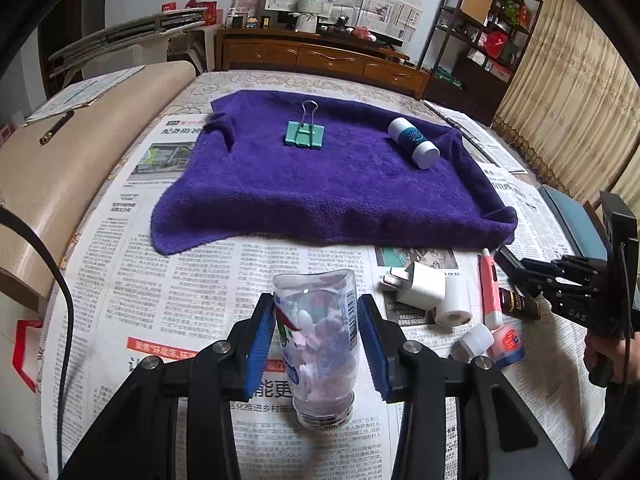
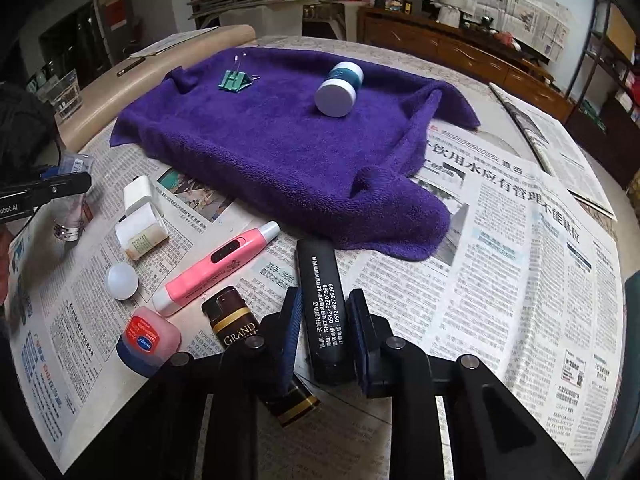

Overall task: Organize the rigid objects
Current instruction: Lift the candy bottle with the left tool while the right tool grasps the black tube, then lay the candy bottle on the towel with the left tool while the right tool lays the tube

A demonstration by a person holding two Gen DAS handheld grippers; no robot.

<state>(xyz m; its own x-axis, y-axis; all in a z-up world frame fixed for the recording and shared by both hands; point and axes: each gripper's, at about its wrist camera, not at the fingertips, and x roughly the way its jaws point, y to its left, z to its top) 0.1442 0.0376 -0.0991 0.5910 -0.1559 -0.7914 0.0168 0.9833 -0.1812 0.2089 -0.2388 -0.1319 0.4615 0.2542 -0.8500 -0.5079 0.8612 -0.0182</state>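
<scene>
Left wrist view, left gripper (image 1: 316,344) spread around a clear bottle (image 1: 320,344), pads just beside it, above the newspaper (image 1: 168,280), right gripper (image 2: 324,320) spread astride a black case (image 2: 322,300) lying near the purple towel (image 2: 280,152), binder clip (image 1: 303,132) and white bottle (image 1: 414,143) on the towel.

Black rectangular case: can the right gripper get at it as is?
Probably yes. The right gripper already straddles the black case, open, nothing between them; the brown tube lies close alongside.
</scene>
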